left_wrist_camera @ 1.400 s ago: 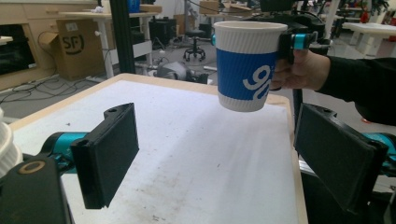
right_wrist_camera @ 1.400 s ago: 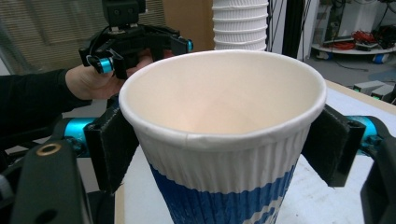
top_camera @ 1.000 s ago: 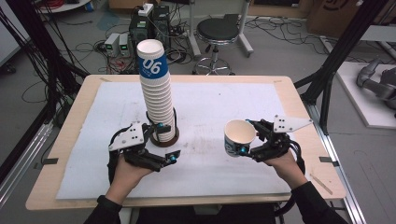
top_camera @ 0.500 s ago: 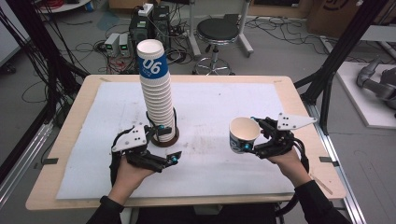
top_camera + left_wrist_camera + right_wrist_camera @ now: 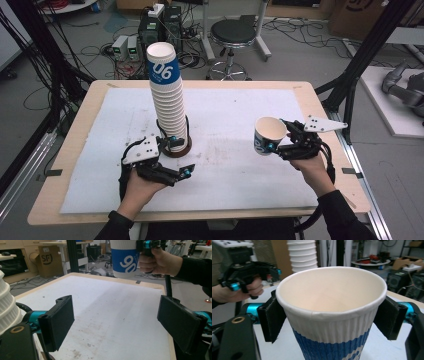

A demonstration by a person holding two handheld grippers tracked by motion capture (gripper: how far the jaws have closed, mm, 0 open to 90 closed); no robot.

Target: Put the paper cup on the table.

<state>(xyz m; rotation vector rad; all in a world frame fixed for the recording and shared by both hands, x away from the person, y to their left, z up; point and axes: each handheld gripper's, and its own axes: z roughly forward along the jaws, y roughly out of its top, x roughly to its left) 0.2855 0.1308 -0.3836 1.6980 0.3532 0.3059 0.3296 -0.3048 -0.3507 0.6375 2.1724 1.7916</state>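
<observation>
Single paper cup (image 5: 269,136), centre right of high view: clamped upright in right tongs (image 5: 274,144), lifted off counter (image 5: 240,120). Cup stack (image 5: 169,100), centre left, beside left tongs (image 5: 189,171): gaping wide, empty, ready to steady.

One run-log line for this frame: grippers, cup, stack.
left gripper: open, empty, beside stack | right gripper: shut on cup, upright, above table | stack: upright on coaster
</observation>
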